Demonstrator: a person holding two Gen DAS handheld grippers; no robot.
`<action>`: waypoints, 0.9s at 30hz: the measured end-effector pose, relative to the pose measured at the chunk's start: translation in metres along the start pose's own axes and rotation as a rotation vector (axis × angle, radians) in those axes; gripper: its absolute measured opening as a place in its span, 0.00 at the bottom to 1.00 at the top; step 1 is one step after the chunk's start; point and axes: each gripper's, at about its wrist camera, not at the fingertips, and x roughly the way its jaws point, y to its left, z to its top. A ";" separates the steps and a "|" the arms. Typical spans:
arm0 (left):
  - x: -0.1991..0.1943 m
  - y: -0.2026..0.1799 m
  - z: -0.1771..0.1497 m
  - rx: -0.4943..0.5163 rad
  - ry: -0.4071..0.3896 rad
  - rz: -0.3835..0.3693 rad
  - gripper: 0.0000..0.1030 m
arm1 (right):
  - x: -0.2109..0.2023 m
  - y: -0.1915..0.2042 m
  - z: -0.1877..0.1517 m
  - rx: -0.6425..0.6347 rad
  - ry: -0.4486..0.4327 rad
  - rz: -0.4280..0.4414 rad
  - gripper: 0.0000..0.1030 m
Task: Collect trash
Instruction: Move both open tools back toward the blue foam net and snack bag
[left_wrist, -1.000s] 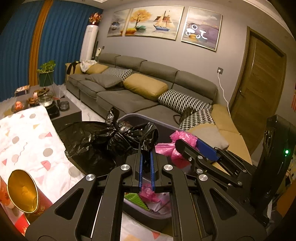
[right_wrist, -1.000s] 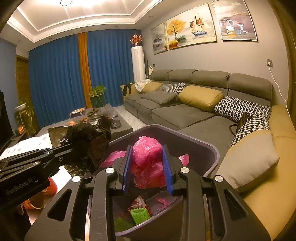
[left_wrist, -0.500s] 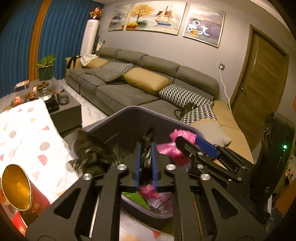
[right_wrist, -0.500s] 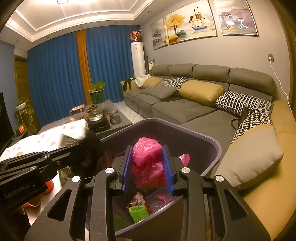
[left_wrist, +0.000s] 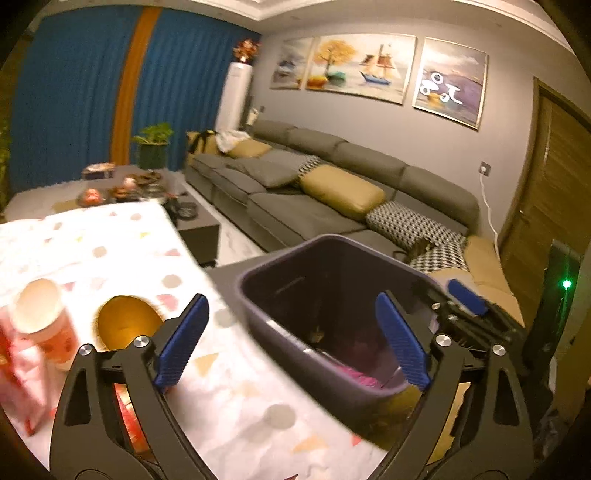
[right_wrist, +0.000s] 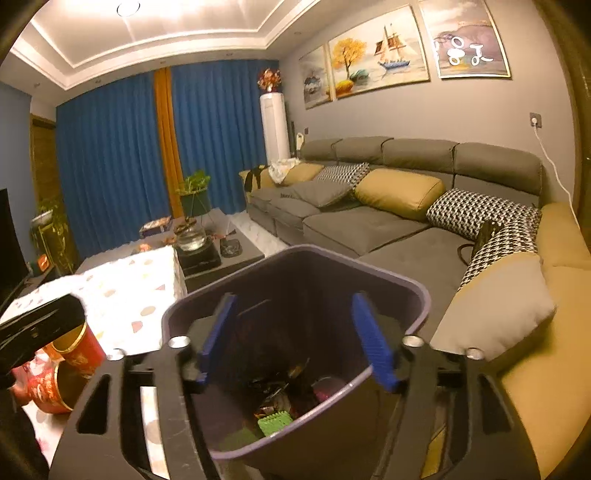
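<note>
The purple-grey trash bin (left_wrist: 332, 238) stands off the table's edge, in front of both grippers. My left gripper (left_wrist: 291, 341) is opening wide over the bin's near-left rim, with nothing between its blue pads (left_wrist: 181, 339). My right gripper (right_wrist: 295, 338) hangs over the bin (right_wrist: 369, 266), and its jaws are opening too, with nothing between them. At the bottom of the bin lie dark crumpled trash, a green piece (right_wrist: 275, 422) and something pink (right_wrist: 325, 391). One right fingertip (left_wrist: 467, 295) shows past the bin's far-right rim.
A white tablecloth (left_wrist: 110, 236) with coloured shapes covers the table on the left. On it stand a red cup with a gold inside (left_wrist: 125, 326) and a red cup with a white inside (left_wrist: 40, 310). A grey sofa (right_wrist: 369, 225) runs behind the bin. A dark coffee table (right_wrist: 236, 254) stands further back.
The left jaws opened and the black bag is gone from them. The right jaws opened and the pink bag dropped into the bin. The left view swung left towards the table.
</note>
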 end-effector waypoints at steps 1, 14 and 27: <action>-0.011 0.003 -0.003 0.002 -0.010 0.022 0.91 | -0.004 0.000 0.000 0.002 -0.007 0.000 0.72; -0.143 0.075 -0.037 -0.094 -0.118 0.327 0.94 | -0.065 0.057 -0.013 -0.046 -0.060 0.149 0.86; -0.236 0.155 -0.086 -0.198 -0.111 0.623 0.94 | -0.103 0.171 -0.047 -0.155 -0.016 0.393 0.86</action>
